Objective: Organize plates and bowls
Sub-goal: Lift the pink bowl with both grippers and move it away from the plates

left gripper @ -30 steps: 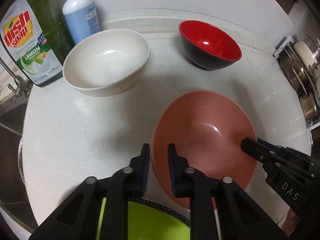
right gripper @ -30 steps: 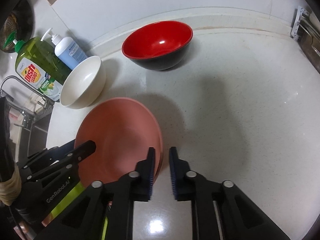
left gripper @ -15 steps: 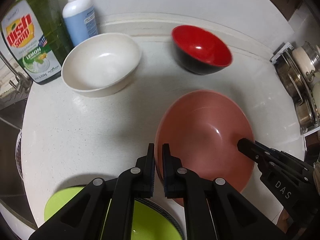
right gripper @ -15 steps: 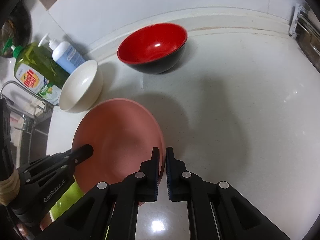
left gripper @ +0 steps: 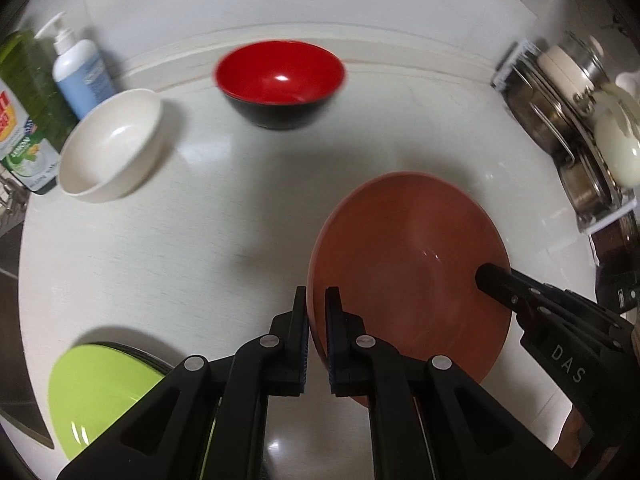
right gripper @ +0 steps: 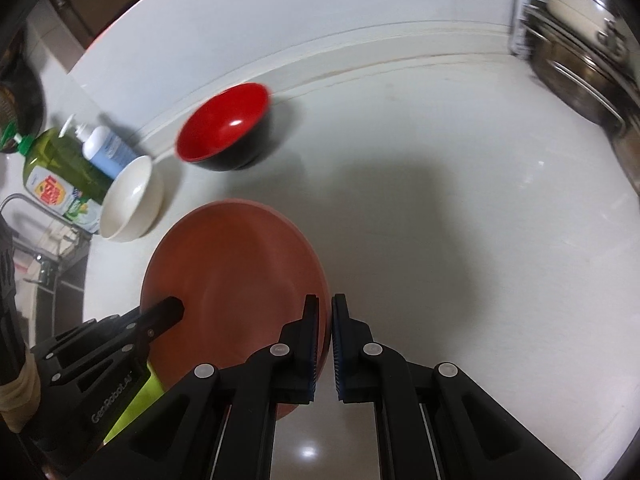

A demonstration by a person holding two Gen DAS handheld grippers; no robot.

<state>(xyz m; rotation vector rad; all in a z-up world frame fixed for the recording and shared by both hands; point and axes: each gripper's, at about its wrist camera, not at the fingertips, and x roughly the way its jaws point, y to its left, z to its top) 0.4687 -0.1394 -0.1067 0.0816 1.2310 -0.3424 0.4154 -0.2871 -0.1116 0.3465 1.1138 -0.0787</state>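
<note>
Two black grippers, left (left gripper: 316,312) and right (right gripper: 325,320), pinch opposite rims of the round terracotta-pink plastic plate (left gripper: 404,264), beyond the lime-green plate (left gripper: 100,392).

Both the left gripper (left gripper: 316,312) and right gripper (right gripper: 325,320) are matte black with silver screws and blue-ribbed pads (left gripper: 305,344); white lettering reads "DAS" and "GenRobot.AI".

You see even overhead light; glare spots mark the counter (right gripper: 308,451), soft shadows lie there, motion blur smears the red bowl (left gripper: 280,80), fisheye edges vignette.
</note>
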